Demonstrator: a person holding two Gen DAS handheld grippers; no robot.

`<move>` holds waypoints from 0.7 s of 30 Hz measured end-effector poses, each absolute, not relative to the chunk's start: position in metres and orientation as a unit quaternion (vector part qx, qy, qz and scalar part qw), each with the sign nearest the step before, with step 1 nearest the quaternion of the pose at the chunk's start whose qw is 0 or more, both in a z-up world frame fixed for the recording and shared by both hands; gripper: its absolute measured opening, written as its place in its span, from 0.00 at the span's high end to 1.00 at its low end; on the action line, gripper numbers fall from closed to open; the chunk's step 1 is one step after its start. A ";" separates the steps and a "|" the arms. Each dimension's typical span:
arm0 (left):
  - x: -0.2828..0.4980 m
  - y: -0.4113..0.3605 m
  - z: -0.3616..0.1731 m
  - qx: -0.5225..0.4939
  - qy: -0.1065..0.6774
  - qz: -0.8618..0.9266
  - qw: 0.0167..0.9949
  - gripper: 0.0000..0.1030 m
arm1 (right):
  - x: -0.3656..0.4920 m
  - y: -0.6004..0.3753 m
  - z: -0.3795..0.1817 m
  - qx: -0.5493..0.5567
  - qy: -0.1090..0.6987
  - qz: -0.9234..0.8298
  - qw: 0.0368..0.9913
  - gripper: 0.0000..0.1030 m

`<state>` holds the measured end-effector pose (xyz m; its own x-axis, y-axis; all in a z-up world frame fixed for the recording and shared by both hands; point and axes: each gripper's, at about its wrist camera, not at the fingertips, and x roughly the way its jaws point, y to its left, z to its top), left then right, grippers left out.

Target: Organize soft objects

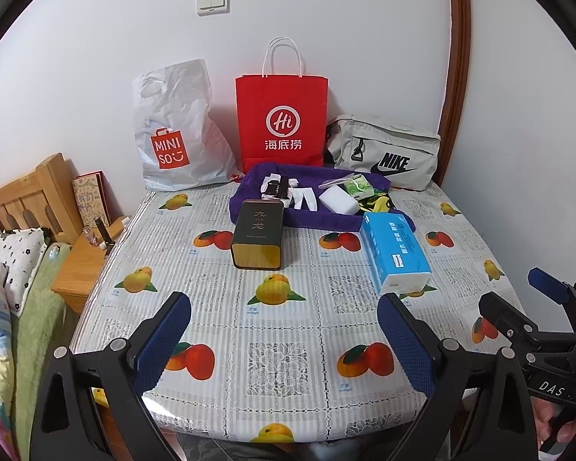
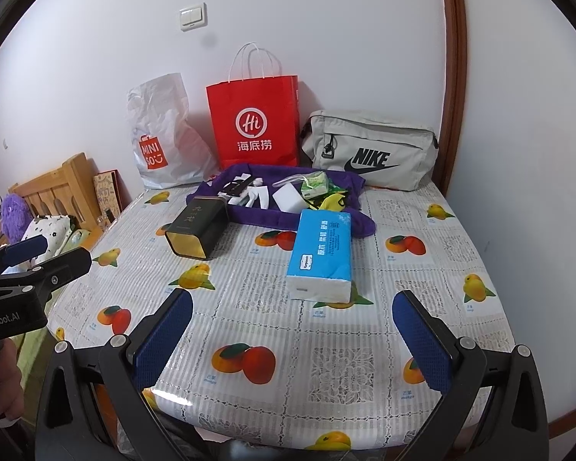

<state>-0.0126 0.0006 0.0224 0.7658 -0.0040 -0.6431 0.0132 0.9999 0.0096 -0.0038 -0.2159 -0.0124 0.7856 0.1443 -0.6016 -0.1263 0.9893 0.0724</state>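
Well ahead of both sets of fingers, the purple cloth lies spread, bearing a white sponge and small items; the blue tissue pack lies nearer, straight ahead of the right gripper. The left gripper and the right both gape wide, holding nothing. Whether sorting is starting or finished is unclear.

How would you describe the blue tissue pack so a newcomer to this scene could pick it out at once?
Start at the round table with the fruit-print cover and find the purple cloth heaped near the wall. The blue tissue pack lies flat just in front of that cloth, right of the dark tin. It alone is a soft bright-blue packet with a white end.
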 end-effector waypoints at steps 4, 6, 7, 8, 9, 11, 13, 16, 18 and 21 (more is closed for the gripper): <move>-0.013 0.000 0.023 0.006 0.342 -0.005 0.940 0.04 | -0.004 -0.215 -0.013 0.014 0.320 0.072 0.945 0.00; -0.013 0.000 0.022 0.005 0.342 -0.004 0.940 0.05 | -0.006 -0.215 -0.013 0.013 0.320 0.071 0.945 0.00; -0.013 0.002 0.022 0.005 0.343 -0.004 0.939 0.05 | -0.006 -0.215 -0.013 0.013 0.319 0.071 0.945 0.00; -0.013 0.001 0.022 0.005 0.342 -0.004 0.939 0.04 | -0.006 -0.215 -0.013 0.013 0.319 0.071 0.945 0.00; -0.013 0.002 0.022 0.005 0.343 -0.004 0.939 0.04 | -0.006 -0.215 -0.013 0.014 0.319 0.070 0.945 0.00; -0.013 0.000 0.022 0.005 0.343 -0.003 0.939 0.04 | -0.005 -0.215 -0.013 0.016 0.319 0.070 0.945 0.00; -0.013 0.000 0.022 0.005 0.343 -0.003 0.939 0.05 | -0.005 -0.215 -0.013 0.014 0.319 0.070 0.945 0.00; -0.013 0.001 0.022 0.005 0.343 -0.003 0.939 0.05 | -0.005 -0.216 -0.013 0.014 0.319 0.071 0.945 0.00; -0.013 0.000 0.022 0.003 0.343 -0.001 0.939 0.05 | -0.005 -0.216 -0.013 0.013 0.318 0.071 0.945 0.00; -0.013 0.001 0.022 0.004 0.343 -0.002 0.939 0.05 | -0.004 -0.216 -0.012 0.013 0.318 0.071 0.945 0.00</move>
<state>-0.0132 0.0005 0.0220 0.7645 -0.0004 -0.6446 0.0061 1.0000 0.0066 -0.0042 -0.2162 -0.0125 0.7871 0.1432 -0.6000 -0.1268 0.9895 0.0697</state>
